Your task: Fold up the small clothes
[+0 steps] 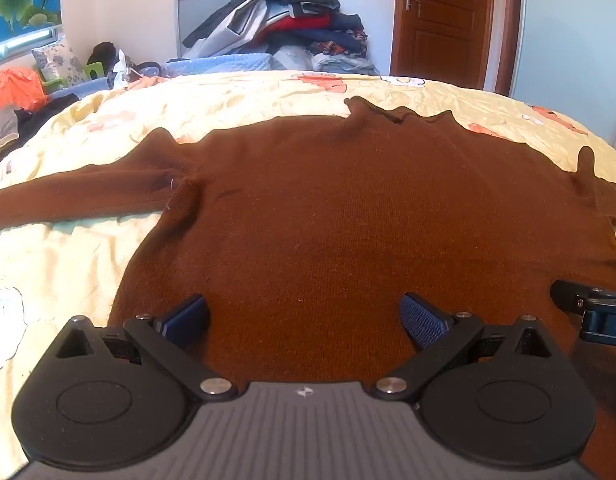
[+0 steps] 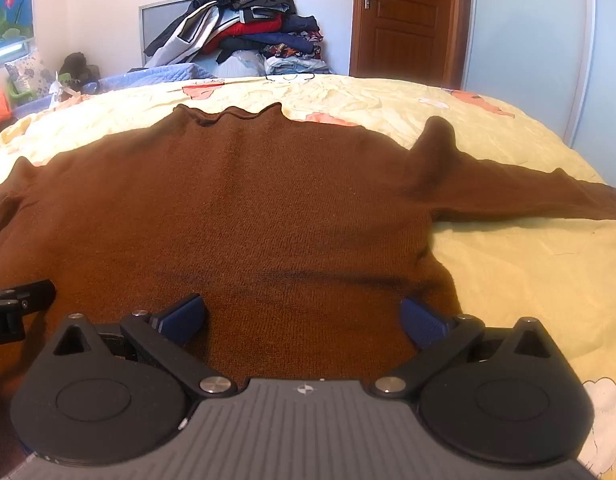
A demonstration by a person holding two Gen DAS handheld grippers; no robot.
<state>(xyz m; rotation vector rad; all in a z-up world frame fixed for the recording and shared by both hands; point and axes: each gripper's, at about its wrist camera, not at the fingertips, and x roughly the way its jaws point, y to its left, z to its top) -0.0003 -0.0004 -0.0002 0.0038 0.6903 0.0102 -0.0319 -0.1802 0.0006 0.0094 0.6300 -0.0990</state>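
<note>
- Left wrist view: the left gripper (image 1: 304, 318) hangs over the lower body of a brown sweater (image 1: 347, 216), its blue pads (image 1: 186, 318) spread wide with only knit fabric showing in the gap — nothing is pinched.
- The sweater lies flat and face up on a yellow bedspread (image 1: 268, 92), its rolled collar (image 1: 391, 114) at about 12 o'clock and one sleeve (image 1: 76, 196) stretched out toward 9 o'clock.
- At 3 o'clock, a black part of the right gripper (image 1: 587, 312) pokes in from the frame edge, just beside the left one.
- Behind the bed, at 12 o'clock, a heap of clothes (image 1: 284, 20) leans on the wall; a wooden door (image 1: 439, 20) stands at about 1 o'clock.
- Right wrist view: the right gripper (image 2: 304, 318) is also held wide apart above the sweater (image 2: 236, 208) near its hem — empty between the pads (image 2: 421, 324).
- Here the collar (image 2: 232, 114) sits at about 11 o'clock, and the other sleeve (image 2: 527, 196) runs out to 3 o'clock across the bedspread (image 2: 527, 280).
- At 9 o'clock, a black bit of the left gripper (image 2: 20, 300) shows at the edge.
- The clothes heap (image 2: 244, 20) and door (image 2: 403, 20) appear again at the far wall.
</note>
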